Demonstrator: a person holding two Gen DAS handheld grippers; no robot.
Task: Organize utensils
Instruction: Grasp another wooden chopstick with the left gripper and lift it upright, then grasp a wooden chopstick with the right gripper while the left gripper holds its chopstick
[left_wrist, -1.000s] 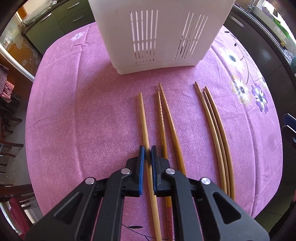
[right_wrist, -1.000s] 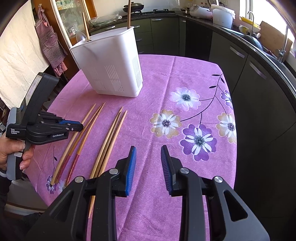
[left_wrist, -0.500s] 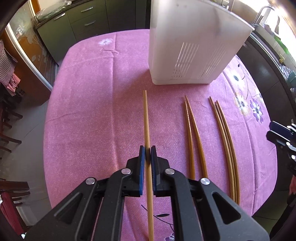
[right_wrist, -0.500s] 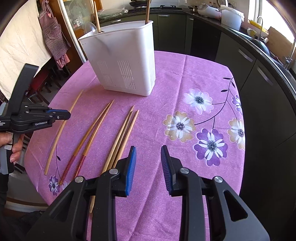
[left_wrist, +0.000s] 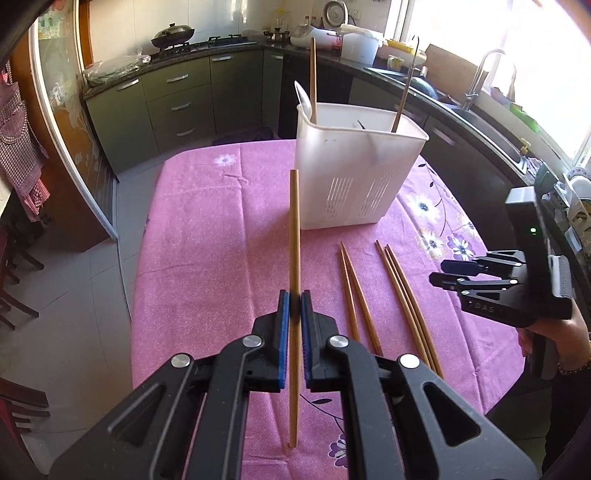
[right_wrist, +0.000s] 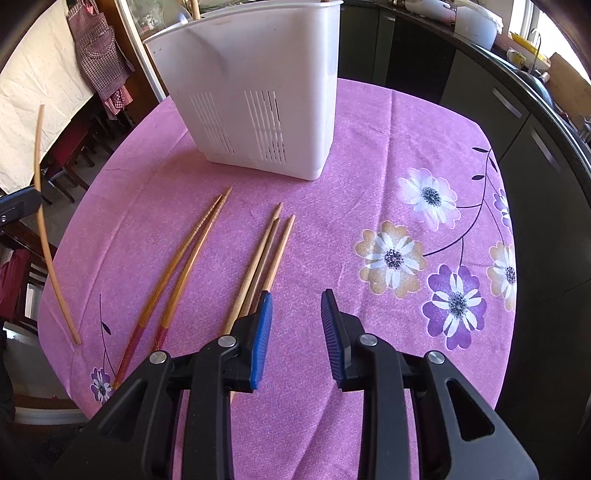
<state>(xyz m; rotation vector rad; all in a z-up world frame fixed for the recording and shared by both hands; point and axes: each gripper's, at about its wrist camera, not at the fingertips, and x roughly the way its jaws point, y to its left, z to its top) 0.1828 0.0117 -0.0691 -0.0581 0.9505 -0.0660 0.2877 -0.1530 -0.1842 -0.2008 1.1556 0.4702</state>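
Left gripper (left_wrist: 294, 308) is clamped on one light chopstick (left_wrist: 294, 236), held near-upright with its lower end hanging just above the purple tablecloth (left_wrist: 207, 236), short of the white utensil holder (left_wrist: 354, 173) and not yet over its rim. Right gripper (right_wrist: 295, 325) has its jaws apart with nothing between them, hovering over the near ends of the plain trio. Holder already has a few items standing in it (two sticks and what looks like a spoon; can't tell the rest). Still flat on the cloth: red-ended pair (right_wrist: 177, 269) and three plain chopsticks (right_wrist: 262, 258), both groups in front of the holder and apart from each other. So roughly: some utensils in, one in transit, five left. My read is the held one goes in next, then the right side starts on the trio
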